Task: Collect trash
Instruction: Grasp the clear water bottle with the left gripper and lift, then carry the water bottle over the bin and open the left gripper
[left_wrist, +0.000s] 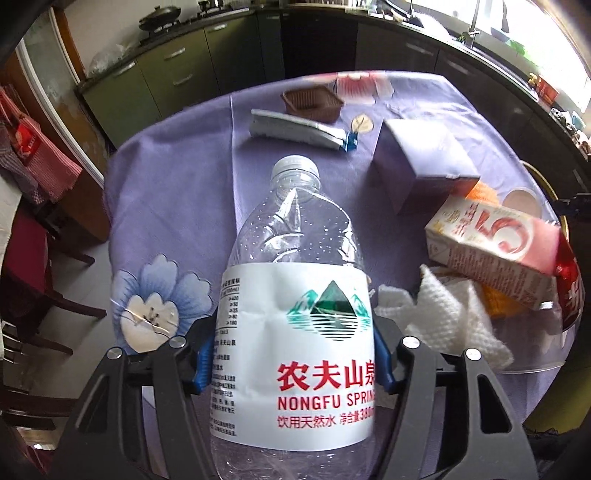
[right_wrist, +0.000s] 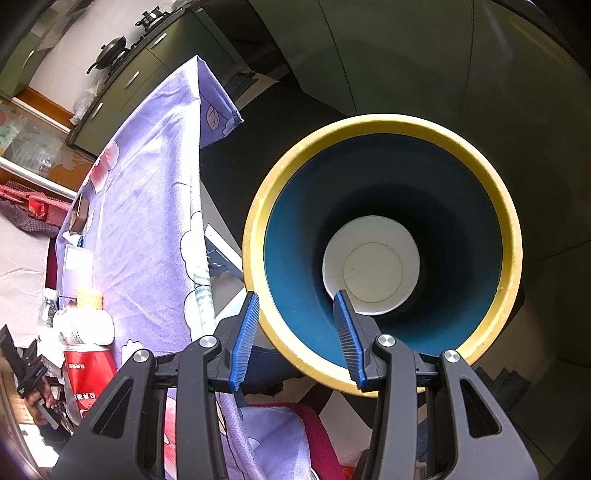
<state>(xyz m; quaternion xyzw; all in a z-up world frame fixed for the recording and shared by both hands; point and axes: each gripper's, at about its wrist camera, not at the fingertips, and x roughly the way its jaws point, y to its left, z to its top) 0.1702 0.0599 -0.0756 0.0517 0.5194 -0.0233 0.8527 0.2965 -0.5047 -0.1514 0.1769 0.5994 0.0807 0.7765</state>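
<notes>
Left tongs (left_wrist: 291, 363): both blue pads press the labelled middle of an empty water bottle (left_wrist: 295, 332), clamped, with the cap pointing away over the table (left_wrist: 177, 206).

Right tongs (right_wrist: 297, 339): the fingers straddle the yellow rim of the bin (right_wrist: 384, 123), one outside and one inside, clamped on its wall. The bin hangs just beside the table edge, and a white cup (right_wrist: 371, 271) lies at its bottom.

Risks:
- The bottle wall is thin and already creased; it may buckle and slip from the pads.
- The bin is held by one point on its rim, so it may swing or tip.
- The carton (left_wrist: 491, 251), tissue (left_wrist: 443, 314) and box (left_wrist: 421, 166) crowd the route and may be knocked.
</notes>
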